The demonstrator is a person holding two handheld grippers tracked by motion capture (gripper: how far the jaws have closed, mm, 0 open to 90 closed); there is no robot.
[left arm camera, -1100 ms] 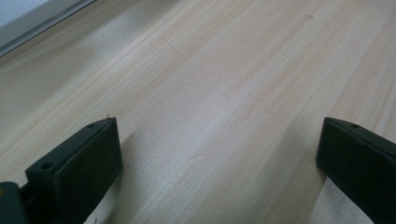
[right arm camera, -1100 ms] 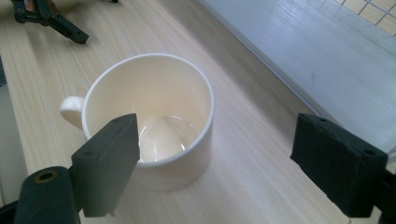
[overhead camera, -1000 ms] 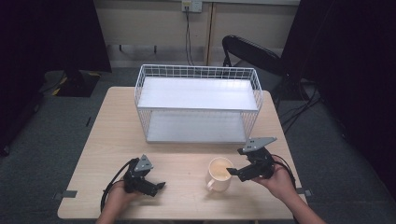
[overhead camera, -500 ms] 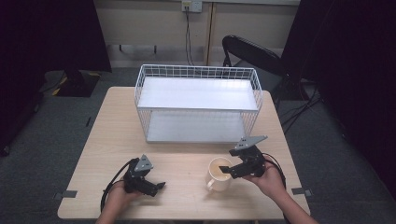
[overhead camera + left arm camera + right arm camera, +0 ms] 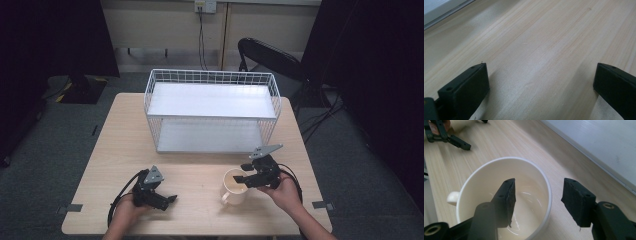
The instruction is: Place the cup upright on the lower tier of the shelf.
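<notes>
Table [image 5: 100, 150] centre: wire rack [image 5: 212, 110] at 12 o'clock, two shelves stacked. Mug [image 5: 235, 186] on table at 5 o'clock, before rack, handle toward 7 o'clock. Right gripper [image 5: 243, 180] at mug's 3 o'clock, one jaw inside mug, other outside wall. Left gripper [image 5: 167, 201] on table at 7 o'clock, well apart from mug, at mug's 9 o'clock.

Right tool [image 5: 537, 200] – jaws just closing, half-spread; left tool [image 5: 541, 82] wide apart.
</notes>
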